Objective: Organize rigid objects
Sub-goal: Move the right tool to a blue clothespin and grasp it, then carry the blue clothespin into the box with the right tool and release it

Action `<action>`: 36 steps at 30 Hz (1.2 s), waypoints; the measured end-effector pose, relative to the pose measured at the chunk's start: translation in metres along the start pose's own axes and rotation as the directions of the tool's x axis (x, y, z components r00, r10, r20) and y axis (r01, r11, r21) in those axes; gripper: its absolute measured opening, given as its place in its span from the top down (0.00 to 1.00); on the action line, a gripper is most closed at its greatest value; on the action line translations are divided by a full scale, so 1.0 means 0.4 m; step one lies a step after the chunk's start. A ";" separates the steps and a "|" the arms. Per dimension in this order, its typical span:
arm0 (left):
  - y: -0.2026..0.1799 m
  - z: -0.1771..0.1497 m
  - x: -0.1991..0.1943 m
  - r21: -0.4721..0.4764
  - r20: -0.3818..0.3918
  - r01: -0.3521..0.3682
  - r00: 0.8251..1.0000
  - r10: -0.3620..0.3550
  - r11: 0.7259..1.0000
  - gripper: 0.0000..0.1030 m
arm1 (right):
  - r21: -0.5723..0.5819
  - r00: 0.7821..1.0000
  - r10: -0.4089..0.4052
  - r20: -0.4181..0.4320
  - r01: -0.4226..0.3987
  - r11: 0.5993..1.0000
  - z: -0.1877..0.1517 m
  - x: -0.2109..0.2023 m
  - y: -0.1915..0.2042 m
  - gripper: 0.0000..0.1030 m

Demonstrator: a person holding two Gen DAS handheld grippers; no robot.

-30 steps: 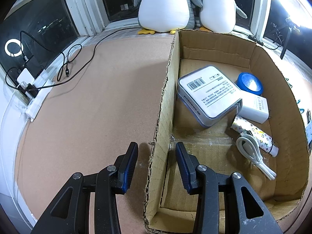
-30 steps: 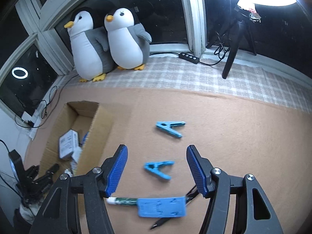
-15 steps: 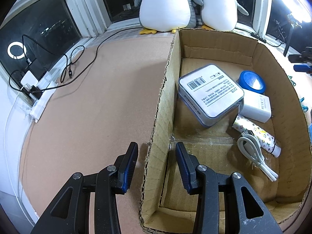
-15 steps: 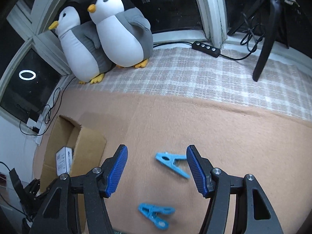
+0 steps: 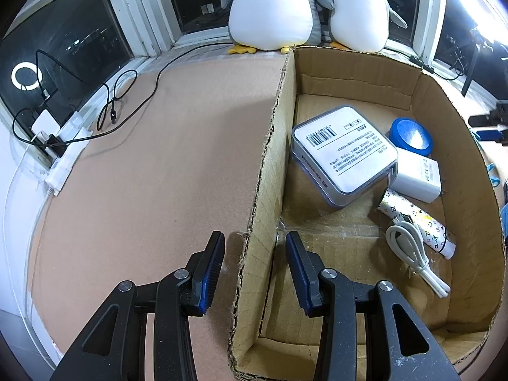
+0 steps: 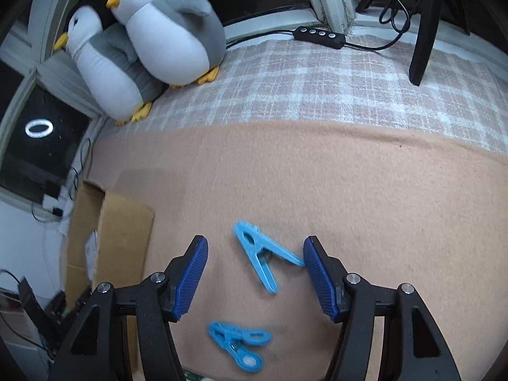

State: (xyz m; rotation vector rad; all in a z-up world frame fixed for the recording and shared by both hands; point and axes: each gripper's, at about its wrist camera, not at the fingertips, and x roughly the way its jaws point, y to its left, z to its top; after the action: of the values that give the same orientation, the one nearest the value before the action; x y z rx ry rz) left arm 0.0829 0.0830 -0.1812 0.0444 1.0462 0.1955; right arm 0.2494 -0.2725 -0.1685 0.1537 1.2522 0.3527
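My left gripper [image 5: 255, 270] is open, its jaws straddling the left wall of a cardboard box [image 5: 270, 165]. The box holds a grey boxed device [image 5: 344, 155], a blue round lid [image 5: 411, 133], a white charger [image 5: 416, 176], a patterned tube [image 5: 416, 219] and a coiled white cable [image 5: 412, 254]. My right gripper [image 6: 255, 274] is open and empty, its jaws either side of a light blue clothes peg [image 6: 262, 258] lying on the brown mat. A second blue peg [image 6: 238, 344] lies nearer me. The box [image 6: 104, 231] shows at the left in the right wrist view.
Two plush penguins [image 5: 304, 3] sit behind the box on the sill; they also show in the right wrist view [image 6: 143, 41]. A power strip with cables [image 5: 60, 146] lies at the left edge. A black stand leg [image 6: 424, 31] and a cable remote [image 6: 319, 33] rest on the checked cloth.
My right gripper has moved forward and down over the mat, bringing the far peg between its jaws. My left gripper has stayed at the box wall.
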 end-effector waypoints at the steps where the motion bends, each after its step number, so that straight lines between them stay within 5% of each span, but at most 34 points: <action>1: 0.001 -0.001 0.000 0.000 0.001 0.000 1.000 0.000 1.000 0.58 | -0.028 0.999 -0.047 -0.001 0.047 0.998 -0.007 0.003 0.013 0.43; 7: 0.005 0.000 0.002 -0.003 0.003 0.005 1.000 -0.005 1.000 0.58 | -0.164 0.974 -0.225 0.039 0.229 0.960 -0.036 0.029 0.072 0.44; 9: 0.008 0.000 0.004 -0.010 0.002 0.010 1.000 -0.010 1.000 0.58 | -0.207 0.957 -0.287 0.051 0.291 0.934 -0.040 0.035 0.086 0.54; 11: 0.009 0.000 0.004 -0.013 0.002 0.011 1.000 -0.011 1.000 0.58 | -0.204 0.961 -0.273 0.045 0.276 0.939 -0.039 0.031 0.085 0.72; 25: 0.005 -0.005 0.003 -0.011 0.010 0.007 1.000 -0.007 1.000 0.57 | -0.147 0.958 -0.271 0.090 0.282 0.948 -0.063 -0.028 0.096 0.72; 36: 0.006 -0.004 0.001 -0.016 0.015 0.011 1.000 -0.011 1.000 0.57 | -0.165 0.968 -0.149 0.199 0.183 0.969 -0.082 -0.172 0.236 0.72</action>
State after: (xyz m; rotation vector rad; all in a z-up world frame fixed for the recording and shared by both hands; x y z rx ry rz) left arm 0.0815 0.0855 -0.1820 0.0260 1.0294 0.1935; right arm 0.1832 -0.2102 -0.0881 -0.0747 1.0343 0.2977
